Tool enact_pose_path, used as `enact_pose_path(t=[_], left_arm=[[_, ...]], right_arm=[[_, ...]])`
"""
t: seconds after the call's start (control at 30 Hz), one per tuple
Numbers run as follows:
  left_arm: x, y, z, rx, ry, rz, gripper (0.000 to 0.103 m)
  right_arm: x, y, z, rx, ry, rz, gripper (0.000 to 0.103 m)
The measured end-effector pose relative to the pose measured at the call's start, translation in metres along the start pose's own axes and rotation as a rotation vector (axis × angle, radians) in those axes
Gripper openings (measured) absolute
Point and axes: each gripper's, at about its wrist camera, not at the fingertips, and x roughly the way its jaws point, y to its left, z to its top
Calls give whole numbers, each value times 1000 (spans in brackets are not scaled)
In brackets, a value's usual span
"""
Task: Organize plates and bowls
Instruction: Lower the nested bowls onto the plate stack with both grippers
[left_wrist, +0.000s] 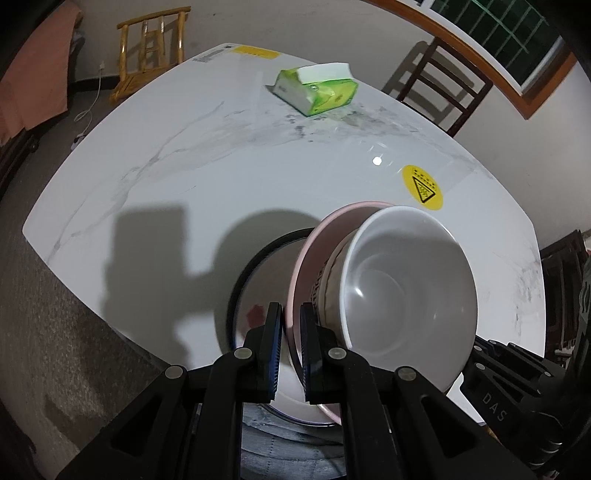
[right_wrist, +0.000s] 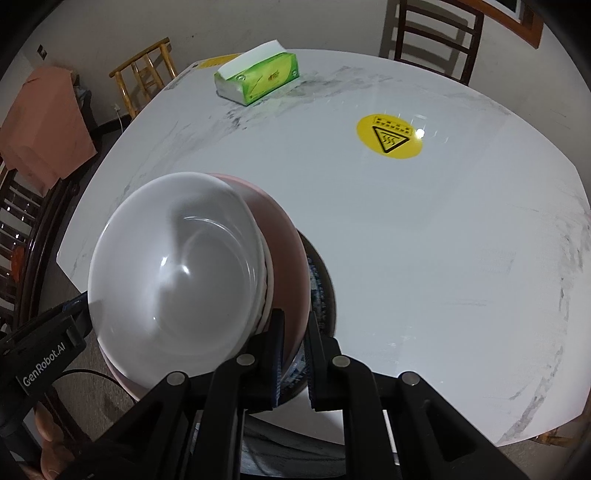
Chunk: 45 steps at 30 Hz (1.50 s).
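A pink plate (left_wrist: 314, 243) carries stacked white bowls (left_wrist: 410, 280); the outer one has a dark pattern on its side. My left gripper (left_wrist: 291, 325) is shut on the pink plate's rim. My right gripper (right_wrist: 293, 332) is shut on the same pink plate (right_wrist: 284, 236) from the other side, with the white bowls (right_wrist: 173, 269) to its left. Under the pink plate sits a white plate with a dark rim (left_wrist: 251, 266), on the table near its front edge; it also shows in the right wrist view (right_wrist: 325, 291). The pink plate stands just above or on it; I cannot tell which.
The white marble table (left_wrist: 184, 166) holds a green tissue pack (left_wrist: 317, 90) at the far side and a yellow warning sticker (left_wrist: 423, 187). Wooden chairs (left_wrist: 439, 81) stand around the table. The right gripper's body (left_wrist: 517, 391) shows at the left view's lower right.
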Motion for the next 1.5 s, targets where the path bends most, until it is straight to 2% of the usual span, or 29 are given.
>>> enact_pose_path(t=[0.33,0.83,1.03,1.13,1.3,1.43,1.5], left_arm=[[6,17,1,-23,11,-15,5],[9,18,0,-7,5,-9,5],[9,18,0,-3,6,-8,5],[7,18,0,2,2,3,8],[2,20,-1,9,-17,15,14],[-4,25,-4,13,-34,36,31],[-8,26,-6,15,-43,31,37]], right_arm=[[7,12,3,-17,13,-14,11],[8,16,3,-34,7,-27,14],[7,11,2,-18,4,-1,14],[6,11,1,-29,-3,-9,14],[0,7,-3,-42,-30,-24,28],[-6,-1,-8,-30,-56,-15,36],[-10,-3,-11,-29,-70,-8,45]])
